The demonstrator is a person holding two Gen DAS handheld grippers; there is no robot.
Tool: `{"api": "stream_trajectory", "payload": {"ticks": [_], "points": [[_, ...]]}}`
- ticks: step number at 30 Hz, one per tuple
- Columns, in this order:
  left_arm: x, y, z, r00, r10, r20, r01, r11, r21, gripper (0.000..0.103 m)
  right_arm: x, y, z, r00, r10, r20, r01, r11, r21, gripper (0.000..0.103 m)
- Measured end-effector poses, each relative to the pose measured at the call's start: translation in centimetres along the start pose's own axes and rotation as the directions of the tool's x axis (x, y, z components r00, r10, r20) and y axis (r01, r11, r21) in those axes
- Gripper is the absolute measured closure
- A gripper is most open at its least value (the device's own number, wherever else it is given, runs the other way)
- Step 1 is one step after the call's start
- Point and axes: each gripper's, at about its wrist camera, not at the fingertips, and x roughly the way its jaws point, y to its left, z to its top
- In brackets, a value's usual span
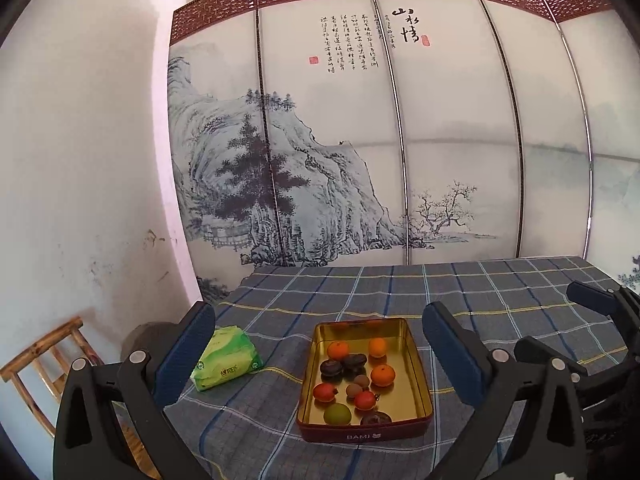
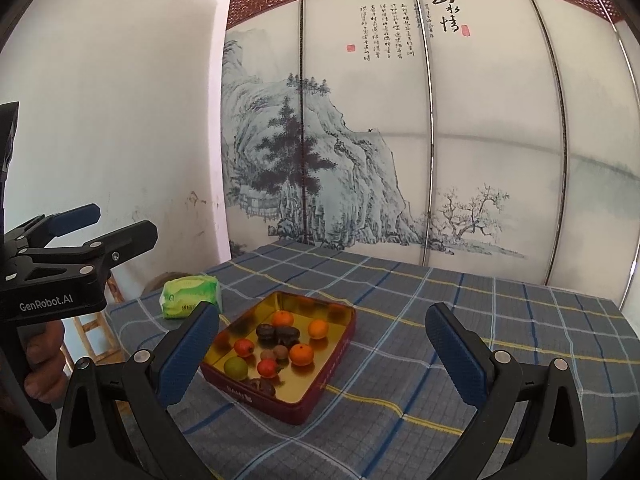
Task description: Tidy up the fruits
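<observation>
Jaws of both grippers released, empty; tin (image 1: 420, 384) holds three oranges (image 1: 383, 375), two red fruits (image 1: 365, 400), one green (image 1: 337, 415).

A folding screen painted with an ink mountain landscape (image 1: 360, 152) stands behind the checked blue-grey tablecloth (image 1: 400, 292). A scuffed white wall (image 1: 80, 160) and a wooden chair (image 1: 44, 364) flank it.
</observation>
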Motion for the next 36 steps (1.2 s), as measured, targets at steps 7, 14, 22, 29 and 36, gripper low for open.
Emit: {"api": "stream_trajectory", "payload": {"ticks": [7,14,22,29,36], "points": [[1.5,-0.1,-0.9,0.999,0.013,-0.052,-0.013,1.0,0.0,0.0,0.5,-0.2,-0.5,1.0,0.004,-0.019,-0.004,1.0,0.006,0.0],[3.1,-0.3,-1.7,0.994,0.032,-0.102,-0.032,0.999,-0.001,0.0,1.5,-0.6,-1.2,0.999,0.014,-0.043,-0.013,1.0,0.015,0.0],[5.3,-1.2,-2.7,0.987,0.035,-0.159,-0.033,0.999,0.014,0.0,3.0,-2.7,-2.4,0.996,0.007,-0.089,-0.002,0.999,0.054,0.0],[7.4,-2.1,-3.3,0.976,0.016,-0.216,-0.008,0.999,0.04,0.0,6.3,-7.3,-4.7,0.975,-0.012,-0.22,0.012,1.0,0.0,0.0],[9.0,-2.6,-3.6,0.974,0.06,-0.216,-0.048,0.997,0.062,0.0,12.3,-17.9,-10.2,0.854,-0.088,-0.513,0.08,0.996,-0.038,0.0]]}}
